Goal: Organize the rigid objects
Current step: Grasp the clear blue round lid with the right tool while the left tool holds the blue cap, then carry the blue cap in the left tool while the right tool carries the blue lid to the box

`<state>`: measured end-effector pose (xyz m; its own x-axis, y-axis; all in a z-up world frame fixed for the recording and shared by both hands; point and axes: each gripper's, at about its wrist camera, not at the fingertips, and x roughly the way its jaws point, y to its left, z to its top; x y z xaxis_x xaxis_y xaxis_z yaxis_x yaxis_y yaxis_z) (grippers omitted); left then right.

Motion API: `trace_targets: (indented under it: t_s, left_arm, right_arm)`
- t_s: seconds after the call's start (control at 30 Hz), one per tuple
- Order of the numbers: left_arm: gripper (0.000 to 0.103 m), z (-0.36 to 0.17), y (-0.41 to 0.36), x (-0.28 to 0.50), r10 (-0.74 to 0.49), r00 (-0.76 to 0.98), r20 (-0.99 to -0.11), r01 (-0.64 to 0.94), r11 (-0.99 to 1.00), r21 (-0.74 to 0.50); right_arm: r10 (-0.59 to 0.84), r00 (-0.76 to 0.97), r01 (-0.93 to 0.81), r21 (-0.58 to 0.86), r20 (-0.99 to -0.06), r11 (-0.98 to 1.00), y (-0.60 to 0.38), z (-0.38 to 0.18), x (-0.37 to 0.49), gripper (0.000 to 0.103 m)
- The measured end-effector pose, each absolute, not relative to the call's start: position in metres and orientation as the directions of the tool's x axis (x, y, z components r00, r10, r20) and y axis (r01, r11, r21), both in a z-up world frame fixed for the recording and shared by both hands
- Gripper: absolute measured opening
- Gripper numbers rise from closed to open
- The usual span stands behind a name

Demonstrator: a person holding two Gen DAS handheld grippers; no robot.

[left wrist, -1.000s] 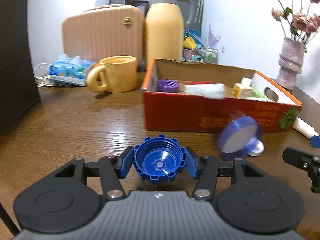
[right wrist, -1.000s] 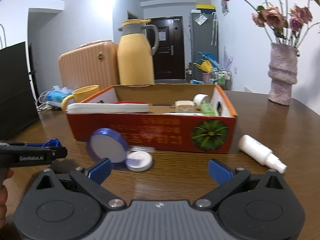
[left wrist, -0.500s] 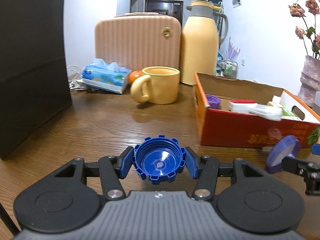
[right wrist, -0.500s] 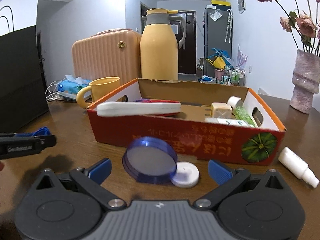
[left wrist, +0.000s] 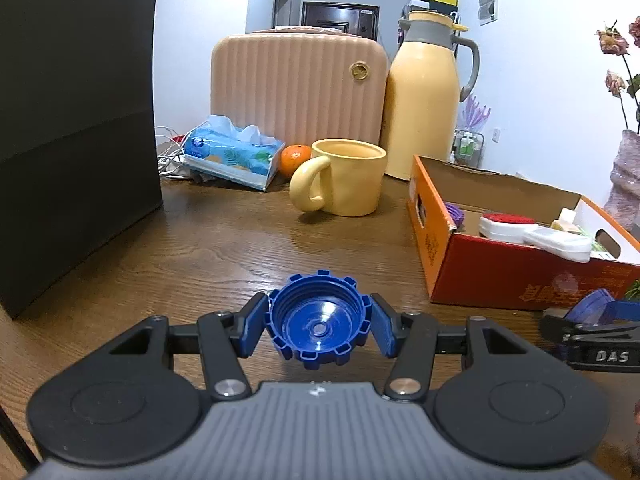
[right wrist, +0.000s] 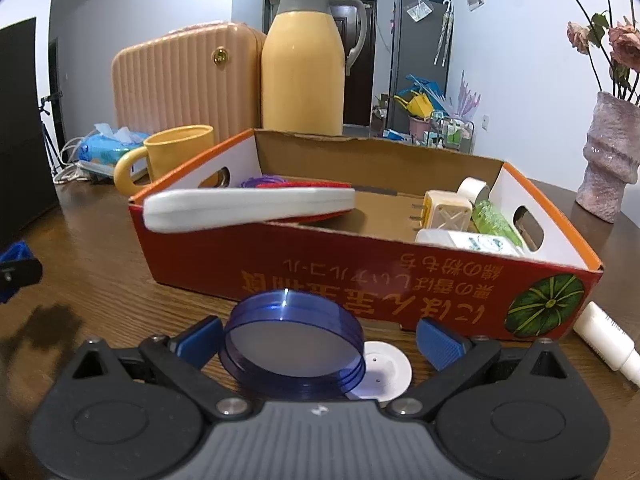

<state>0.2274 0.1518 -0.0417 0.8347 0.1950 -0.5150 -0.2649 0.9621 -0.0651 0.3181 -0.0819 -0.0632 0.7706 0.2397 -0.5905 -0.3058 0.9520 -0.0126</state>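
My left gripper point(left wrist: 318, 324) is shut on a blue ribbed bottle cap point(left wrist: 318, 330), open side up, just above the wooden table. My right gripper point(right wrist: 319, 340) is open around a translucent blue round lid point(right wrist: 294, 344). The lid stands tilted, leaning over a small white disc point(right wrist: 386, 368). The left pad is close to the lid and the right pad is well clear of it. Just behind stands the red-orange cardboard box point(right wrist: 360, 276), holding a white-and-red brush point(right wrist: 248, 204), a plug point(right wrist: 444, 214), a green bottle and other small items. From the left wrist view the box point(left wrist: 500, 276) is at the right.
A white bottle point(right wrist: 608, 340) lies right of the box. A yellow mug point(left wrist: 344, 178), a thermos point(left wrist: 424, 100), a ribbed case point(left wrist: 296, 88), a tissue pack point(left wrist: 232, 156) and an orange point(left wrist: 294, 158) stand at the back. A tall black box point(left wrist: 76, 140) is on the left, a vase point(right wrist: 608, 160) on the right.
My left gripper swung left, away from the box, still holding the blue cap. My right gripper came up to the blue lid, which now sits between its fingers.
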Motion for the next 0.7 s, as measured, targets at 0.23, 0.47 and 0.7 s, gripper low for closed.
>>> trace_targets:
  t_s: [0.23, 0.47, 0.7]
  left_arm:
    - [0.055, -0.0410, 0.1531, 0.2269, 0.172, 0.838, -0.518, -0.251, 0.964, -0.087]
    - [0.055, -0.0410, 0.1526, 0.2272, 0.174, 0.837, -0.518, -0.255, 0.963, -0.087]
    - [0.055, -0.0413, 0.1528, 0.2278, 0.174, 0.837, -0.519, -0.255, 0.963, -0.087]
  right_arm:
    - [0.228, 0.757, -0.282, 0.007, -0.612, 0.959, -0.0830, -0.0719, 0.3248, 0.100]
    - [0.238, 0.750, -0.290, 0.017, -0.617, 0.957, -0.0830, -0.0734, 0.3261, 0.086]
    - [0.246, 0.765, -0.320, -0.020, -0.595, 0.947, -0.0783, -0.0709, 0.3177, 0.066]
